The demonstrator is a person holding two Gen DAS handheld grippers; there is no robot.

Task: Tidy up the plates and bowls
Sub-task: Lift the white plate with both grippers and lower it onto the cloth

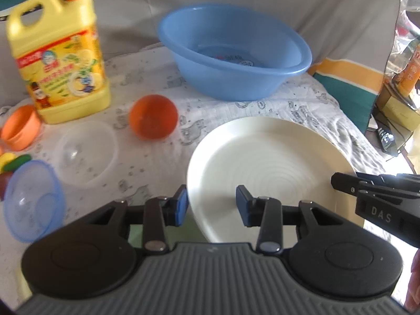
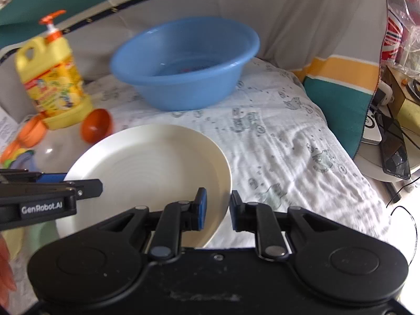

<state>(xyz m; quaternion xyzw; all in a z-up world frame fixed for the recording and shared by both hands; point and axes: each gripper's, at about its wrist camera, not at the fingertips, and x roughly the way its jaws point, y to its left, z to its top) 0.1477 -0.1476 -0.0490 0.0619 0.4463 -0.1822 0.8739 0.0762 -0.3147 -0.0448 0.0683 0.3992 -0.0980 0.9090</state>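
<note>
A large white plate point(image 1: 265, 165) lies near me on the patterned cloth; it also shows in the right wrist view point(image 2: 149, 165). My left gripper point(image 1: 212, 204) is open, its jaws straddling the plate's left near rim. My right gripper point(image 2: 217, 207) is open, its jaws straddling the plate's right rim; it also shows at the plate's right edge in the left wrist view point(image 1: 341, 181). A clear bowl point(image 1: 86, 152), a small blue bowl point(image 1: 31, 199) and an orange bowl point(image 1: 153, 116) sit left of the plate. A blue basin point(image 1: 233, 50) stands behind.
A yellow detergent jug point(image 1: 60, 60) stands at the back left, with an orange cup point(image 1: 19, 131) and coloured toys point(image 1: 13, 161) beside it. A striped cushion point(image 2: 338, 89) and a phone point(image 2: 395, 152) lie to the right, past the cloth's edge.
</note>
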